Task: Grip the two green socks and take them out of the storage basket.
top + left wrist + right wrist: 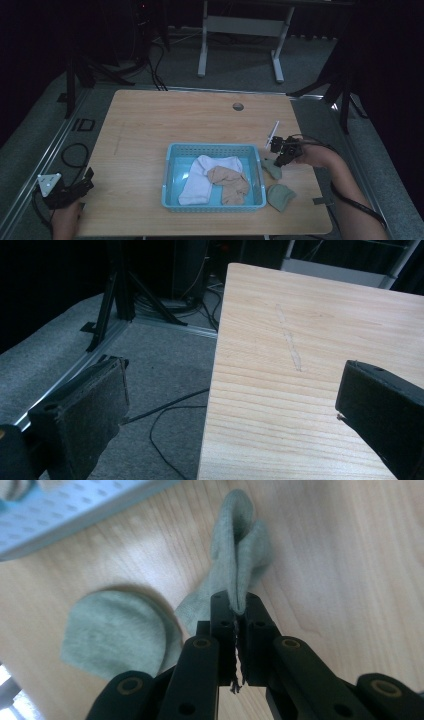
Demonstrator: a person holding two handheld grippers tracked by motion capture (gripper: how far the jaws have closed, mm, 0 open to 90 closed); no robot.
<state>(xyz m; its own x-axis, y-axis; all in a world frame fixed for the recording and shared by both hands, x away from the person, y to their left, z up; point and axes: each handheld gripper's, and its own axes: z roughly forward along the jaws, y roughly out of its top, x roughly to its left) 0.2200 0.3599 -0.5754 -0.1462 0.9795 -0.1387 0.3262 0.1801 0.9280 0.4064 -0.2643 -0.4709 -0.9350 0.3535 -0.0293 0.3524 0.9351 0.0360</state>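
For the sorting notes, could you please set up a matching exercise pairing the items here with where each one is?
Things:
1. white sock
2. tan sock
3. green sock
4. blue basket

Places:
A. pinched in the right claw
B. left half of the basket
C. middle of the table
D. right half of the basket

Pairs: 1-B, 2-D, 3-A, 4-C

Left gripper [82, 186] rests at the tabletop's near left corner, jaws spread wide, nothing between them. Right gripper [281, 156], near the right edge, points downward, jaws pinched together on a sock [235, 565]; forearm angled inward.
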